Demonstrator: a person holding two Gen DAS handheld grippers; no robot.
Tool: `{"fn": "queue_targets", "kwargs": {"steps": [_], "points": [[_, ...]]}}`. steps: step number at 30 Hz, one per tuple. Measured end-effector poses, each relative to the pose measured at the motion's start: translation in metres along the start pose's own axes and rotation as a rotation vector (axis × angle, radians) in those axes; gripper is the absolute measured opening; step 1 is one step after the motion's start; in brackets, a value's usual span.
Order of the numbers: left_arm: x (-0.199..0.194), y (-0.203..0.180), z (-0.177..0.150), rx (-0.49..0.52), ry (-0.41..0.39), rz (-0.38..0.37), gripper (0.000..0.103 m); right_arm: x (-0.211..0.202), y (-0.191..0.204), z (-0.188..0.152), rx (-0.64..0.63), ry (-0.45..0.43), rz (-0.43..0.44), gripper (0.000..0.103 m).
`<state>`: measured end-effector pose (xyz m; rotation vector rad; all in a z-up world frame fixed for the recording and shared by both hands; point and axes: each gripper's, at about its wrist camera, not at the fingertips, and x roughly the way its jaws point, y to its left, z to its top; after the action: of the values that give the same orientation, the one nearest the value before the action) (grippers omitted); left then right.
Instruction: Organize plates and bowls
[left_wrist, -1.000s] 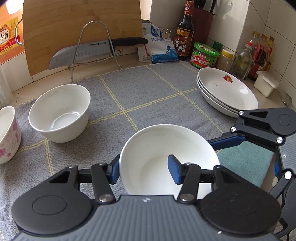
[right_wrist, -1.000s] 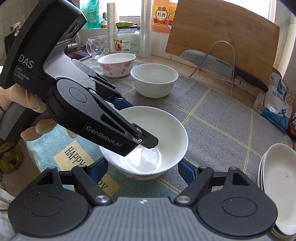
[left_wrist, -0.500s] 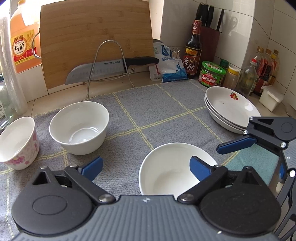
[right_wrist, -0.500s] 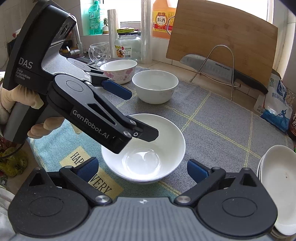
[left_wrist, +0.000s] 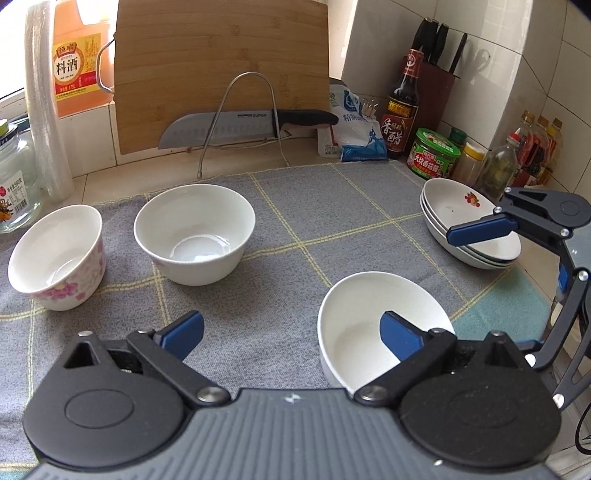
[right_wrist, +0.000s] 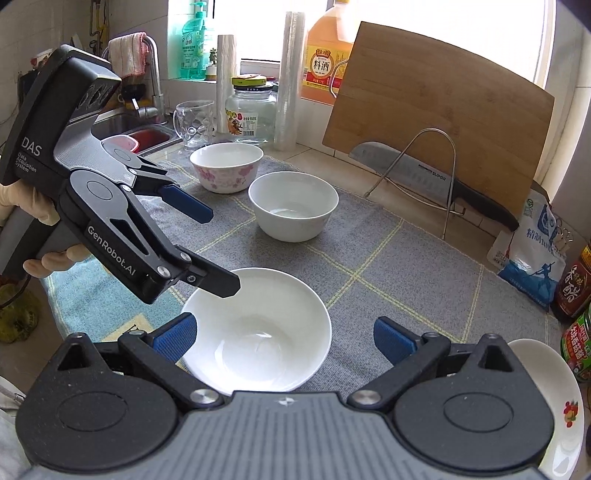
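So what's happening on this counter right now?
A person holds a gripper in each hand over a wide white bowl that sits on the grey mat. Both the left gripper and the right gripper are open, gripping nothing. A plain white bowl, a floral bowl and a stack of plates sit apart on the mat.

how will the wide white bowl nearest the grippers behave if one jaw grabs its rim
The wide white bowl looks glazed and glossy, so probably slippery under the pads. It seems rigid ceramic, likely breakable if dropped. Its shallow flared wall may tilt when lifted by one side.
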<state>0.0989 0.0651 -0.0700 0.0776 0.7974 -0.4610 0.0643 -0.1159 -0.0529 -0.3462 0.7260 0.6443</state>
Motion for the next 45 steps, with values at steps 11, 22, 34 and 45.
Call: {"fn": "queue_targets", "kwargs": {"steps": [11, 22, 34, 45], "points": [[0.002, 0.035, -0.001, -0.058, -0.045, 0.117, 0.100, 0.017, -0.021, 0.037, -0.020, -0.016, 0.011, 0.103], [0.020, 0.054, 0.003, -0.007, -0.094, 0.224, 0.101, 0.060, -0.049, 0.069, 0.042, 0.015, 0.077, 0.103], [0.052, 0.055, 0.006, 0.028, -0.071, 0.183, 0.100, 0.108, -0.062, 0.096, 0.053, 0.071, 0.148, 0.103], [0.065, 0.056, 0.013, 0.039, -0.072, 0.163, 0.099, 0.154, -0.068, 0.115, 0.062, 0.121, 0.202, 0.100]]}}
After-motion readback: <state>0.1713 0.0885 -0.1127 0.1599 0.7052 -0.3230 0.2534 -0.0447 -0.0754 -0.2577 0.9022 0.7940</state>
